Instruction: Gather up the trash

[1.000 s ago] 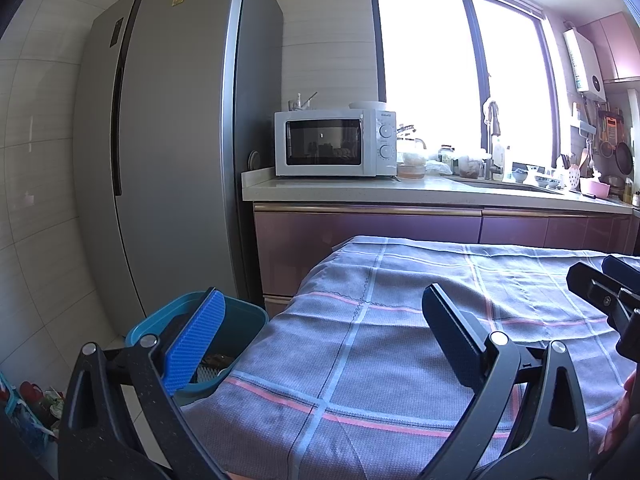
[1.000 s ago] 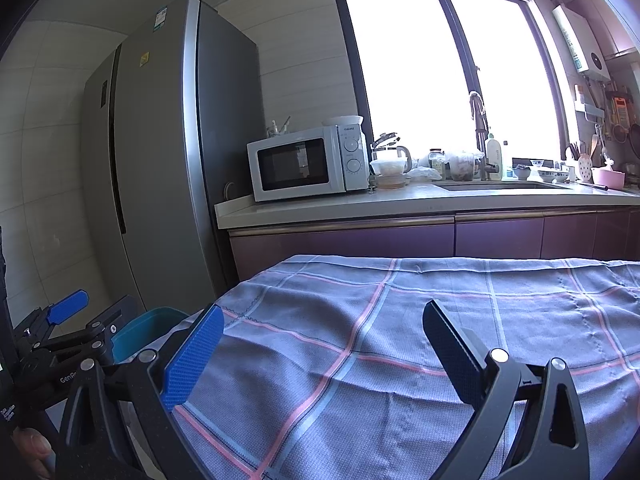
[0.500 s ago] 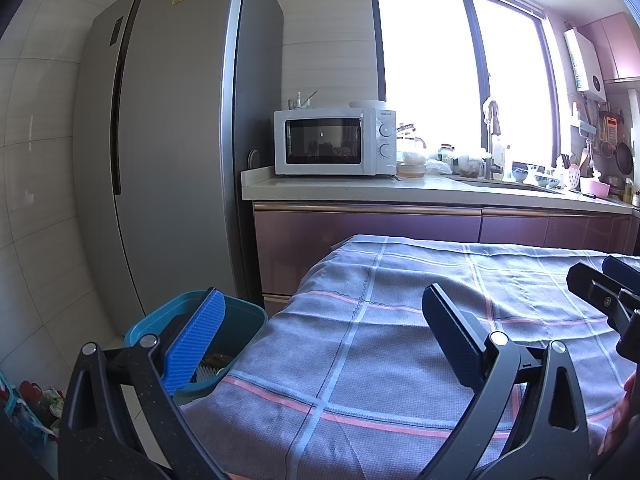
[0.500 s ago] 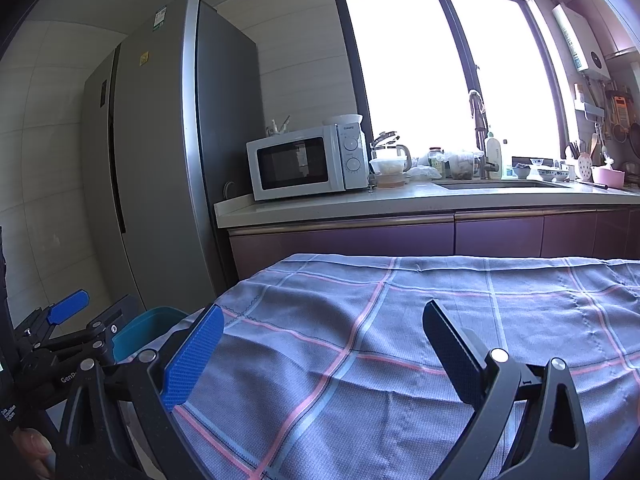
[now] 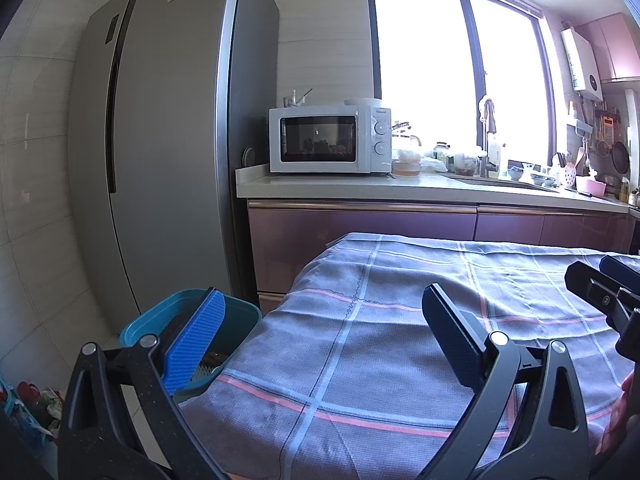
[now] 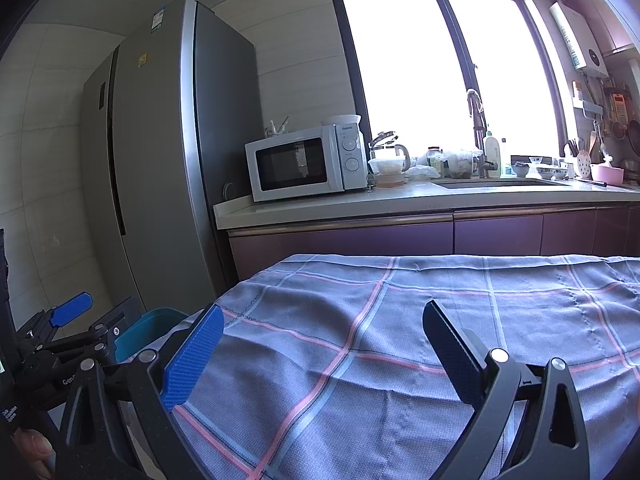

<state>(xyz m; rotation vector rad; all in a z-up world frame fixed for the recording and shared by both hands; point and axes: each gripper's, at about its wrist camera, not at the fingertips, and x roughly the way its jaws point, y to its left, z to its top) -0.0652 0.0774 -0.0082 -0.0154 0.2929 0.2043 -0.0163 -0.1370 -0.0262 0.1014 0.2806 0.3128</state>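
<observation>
Grippers first, right at the lens: our left gripper (image 5: 326, 338) hangs with its jaws spread wide and nothing between them, the ribbed blue pad (image 5: 196, 342) on one finger catching the light. Our right gripper (image 6: 326, 354) is the same story, jaws released and holding nothing, poised over the cloth. From the right wrist view we can see the left one off at the lower left edge; from the left wrist view the right one pokes in at the far right edge.

Under both of them lies the tablecloth (image 6: 400, 340), grey-blue with pink and pale blue check lines, draped over the table and slightly rumpled. We see no loose trash on the cloth in either view.

Just past the table's left corner, down on the floor, sits the teal bin (image 5: 236, 314), and that is where the trash is: dark scraps and something pale lie at its bottom, partly hidden behind our left finger. In the right wrist view only its rim (image 6: 156, 320) peeks out beside the cloth.

Further back stands the tall grey refrigerator (image 5: 168, 140). Beside it runs the pale countertop (image 6: 400, 200) over purple cabinets (image 5: 360, 228), with a white microwave (image 6: 304, 162) on it, then jars, a sink tap and dishes under the bright window (image 6: 440, 60).
</observation>
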